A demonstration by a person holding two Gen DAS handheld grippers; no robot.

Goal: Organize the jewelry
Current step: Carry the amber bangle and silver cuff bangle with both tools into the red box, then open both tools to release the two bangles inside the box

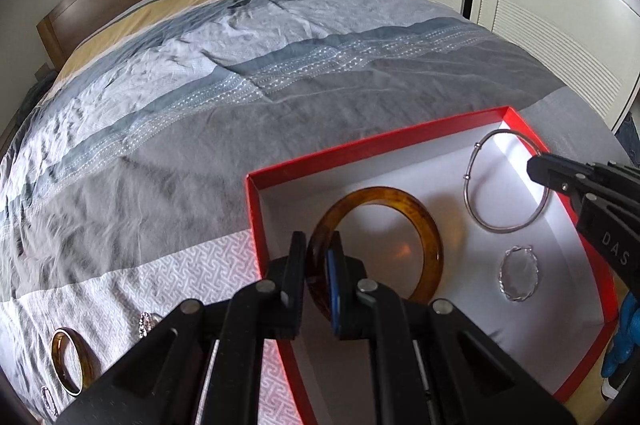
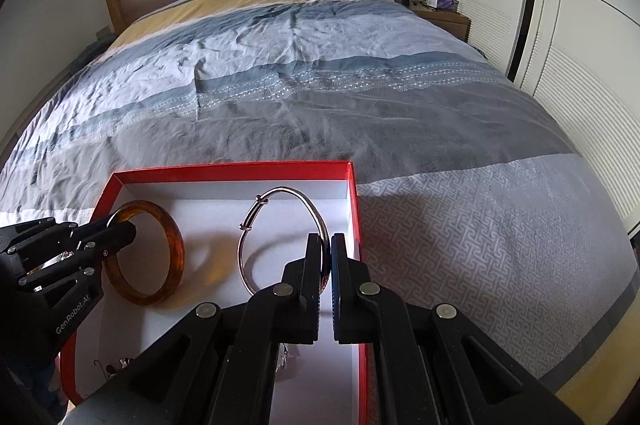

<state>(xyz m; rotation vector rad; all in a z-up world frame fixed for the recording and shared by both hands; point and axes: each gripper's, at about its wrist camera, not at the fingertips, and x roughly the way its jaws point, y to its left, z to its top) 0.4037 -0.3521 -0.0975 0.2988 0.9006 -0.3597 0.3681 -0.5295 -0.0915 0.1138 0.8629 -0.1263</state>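
A red box [image 1: 360, 145] with a white floor lies on the bed. My left gripper [image 1: 318, 245] is shut on the near rim of a thick amber bangle [image 1: 424, 221], which stands upright over the left part of the box. The right wrist view shows that bangle [image 2: 172, 233] with the left gripper [image 2: 120, 229] on it. My right gripper [image 2: 326, 249] is shut on the thin silver bangle [image 2: 256, 225], held upright by the right wall of the box [image 2: 240, 169]. The silver bangle [image 1: 476, 201] and the right gripper [image 1: 538, 171] also show in the left wrist view.
A small twisted silver bracelet [image 1: 518, 277] lies on the box floor. On the cover left of the box lie a second amber bangle [image 1: 72, 361] and a silver chain [image 1: 146, 323]. A blue glove [image 1: 626, 337] is at the right edge. White wardrobe doors [image 2: 580, 65] stand right of the bed.
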